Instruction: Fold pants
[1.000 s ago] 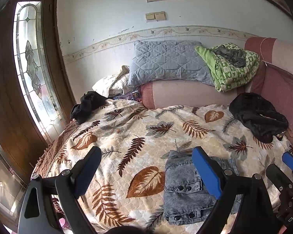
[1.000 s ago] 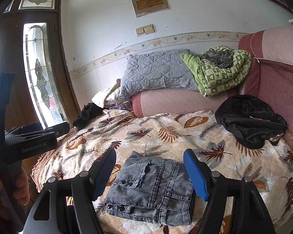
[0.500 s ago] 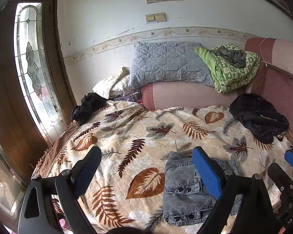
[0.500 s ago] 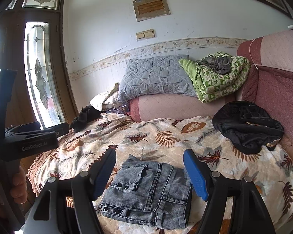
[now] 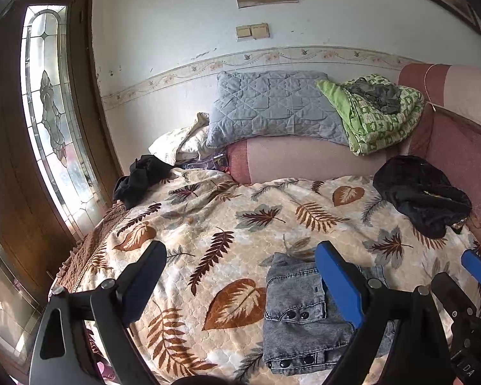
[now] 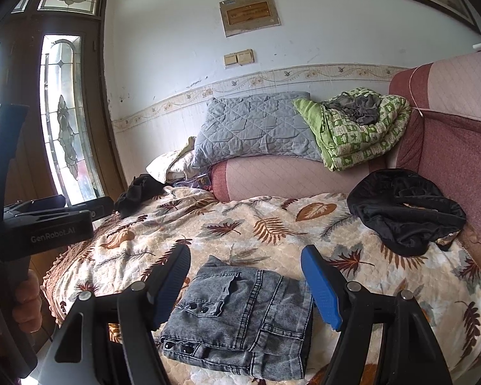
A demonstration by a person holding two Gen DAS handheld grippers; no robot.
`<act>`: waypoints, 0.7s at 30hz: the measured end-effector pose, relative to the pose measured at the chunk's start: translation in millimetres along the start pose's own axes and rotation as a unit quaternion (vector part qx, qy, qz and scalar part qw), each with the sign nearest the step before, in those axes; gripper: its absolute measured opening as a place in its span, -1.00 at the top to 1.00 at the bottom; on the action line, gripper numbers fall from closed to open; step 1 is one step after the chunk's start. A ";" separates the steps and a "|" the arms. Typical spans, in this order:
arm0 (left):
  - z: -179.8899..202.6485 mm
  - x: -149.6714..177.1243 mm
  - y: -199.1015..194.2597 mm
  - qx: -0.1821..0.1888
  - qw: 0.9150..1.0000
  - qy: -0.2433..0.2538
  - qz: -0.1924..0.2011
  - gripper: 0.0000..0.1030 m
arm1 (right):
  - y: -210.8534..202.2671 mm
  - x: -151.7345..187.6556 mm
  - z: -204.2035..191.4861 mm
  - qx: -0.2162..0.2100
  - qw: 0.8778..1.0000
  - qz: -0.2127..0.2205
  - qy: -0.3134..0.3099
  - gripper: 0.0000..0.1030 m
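Grey denim pants (image 6: 247, 314) lie folded in a compact rectangle on the leaf-patterned bedspread (image 6: 272, 224), near its front edge. They also show in the left wrist view (image 5: 301, 317), at lower right. My right gripper (image 6: 245, 280) is open and empty, held above and just behind the pants. My left gripper (image 5: 240, 277) is open and empty, to the left of the pants over the bedspread (image 5: 208, 224). The right gripper's blue finger (image 5: 477, 268) shows at the far right of the left view.
A black garment (image 6: 404, 211) lies at the right by the pink sofa back. Another dark garment (image 6: 138, 192) lies at the far left. A grey quilted pillow (image 6: 256, 131) and a green blanket (image 6: 359, 134) rest on the bolster. A glazed wooden door (image 5: 45, 112) stands left.
Both grippers have drawn back and up a little from the folded pants. The pants have not moved. Both grippers stay open.
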State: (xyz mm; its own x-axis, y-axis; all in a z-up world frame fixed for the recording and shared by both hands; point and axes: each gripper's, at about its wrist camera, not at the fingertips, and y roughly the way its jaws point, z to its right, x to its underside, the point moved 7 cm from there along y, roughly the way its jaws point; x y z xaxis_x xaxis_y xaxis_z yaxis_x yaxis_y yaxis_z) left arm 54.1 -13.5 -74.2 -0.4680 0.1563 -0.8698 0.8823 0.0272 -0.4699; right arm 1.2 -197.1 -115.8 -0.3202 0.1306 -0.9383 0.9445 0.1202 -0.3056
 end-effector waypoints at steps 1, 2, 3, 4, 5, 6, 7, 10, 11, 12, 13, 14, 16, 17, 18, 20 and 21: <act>0.5 0.2 0.6 0.001 1.000 0.000 -0.001 -0.83 | 0.6 0.1 0.4 0.000 1.000 -0.001 0.000 -0.45; 1.0 0.5 1.8 0.001 1.000 0.000 -0.002 -0.83 | 1.7 0.2 0.9 0.000 1.000 -0.002 0.000 -0.45; 1.7 1.1 2.8 0.001 1.000 0.000 -0.003 -0.83 | 2.3 0.6 1.3 0.000 1.000 -0.003 0.001 -0.45; 2.6 1.3 3.8 0.002 1.000 0.001 -0.005 -0.83 | 3.4 0.4 1.4 0.000 1.000 -0.004 0.001 -0.45; 3.4 1.6 5.0 0.003 1.000 0.002 -0.006 -0.83 | 3.7 0.7 1.5 0.000 1.000 -0.004 0.001 -0.45; 4.3 1.9 5.6 0.003 1.000 0.003 -0.006 -0.83 | 3.9 0.6 1.7 0.001 1.000 -0.005 0.001 -0.45; 5.1 2.1 6.1 0.004 1.000 0.004 -0.007 -0.83 | 4.0 0.6 1.8 0.000 1.000 -0.005 0.001 -0.45; 5.2 2.5 6.3 0.006 1.000 0.002 -0.008 -0.83 | 4.5 0.4 2.0 0.002 1.000 -0.005 0.000 -0.45; 5.1 2.5 6.3 0.007 1.000 0.001 -0.008 -0.83 | 4.8 0.4 2.4 0.002 1.000 -0.005 0.001 -0.45; 4.9 2.3 6.3 0.007 1.000 0.000 -0.008 -0.83 | 4.6 0.9 2.1 0.001 1.000 -0.006 0.002 -0.45; 4.3 2.3 6.1 0.007 1.000 -0.001 -0.007 -0.83 | 4.5 0.6 2.2 0.001 1.000 -0.006 0.002 -0.45; 3.9 2.4 6.0 0.007 1.000 -0.002 -0.007 -0.83 | 4.6 0.7 2.4 0.001 1.000 -0.005 0.001 -0.45; 3.9 2.2 5.8 0.007 1.000 -0.002 -0.007 -0.83 | 4.7 0.2 1.9 0.002 1.000 -0.004 -0.001 -0.45; 3.3 2.2 5.4 0.007 1.000 -0.003 -0.006 -0.83 | 4.6 -0.2 1.3 0.002 1.000 -0.004 -0.002 -0.45; 3.0 2.1 5.0 0.007 1.000 -0.005 -0.005 -0.83 | 4.7 -0.4 0.8 0.002 1.000 -0.004 -0.003 -0.45; 2.0 1.2 4.3 0.009 1.000 -0.008 -0.005 -0.83 | 4.3 -0.5 -0.7 0.003 1.000 -0.004 -0.006 -0.45; 1.6 1.0 3.9 0.010 1.000 -0.009 -0.005 -0.83 | 3.8 -0.7 -1.4 0.003 1.000 -0.003 -0.007 -0.45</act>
State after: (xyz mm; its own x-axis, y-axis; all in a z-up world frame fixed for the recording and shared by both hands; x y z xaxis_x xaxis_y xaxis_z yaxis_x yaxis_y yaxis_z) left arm 57.0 -14.8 -77.2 -0.4781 0.1391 -0.8672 0.8763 0.0085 -0.4818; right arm 4.9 -195.4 -116.1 -0.3249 0.1163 -0.9386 0.9430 0.1158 -0.3120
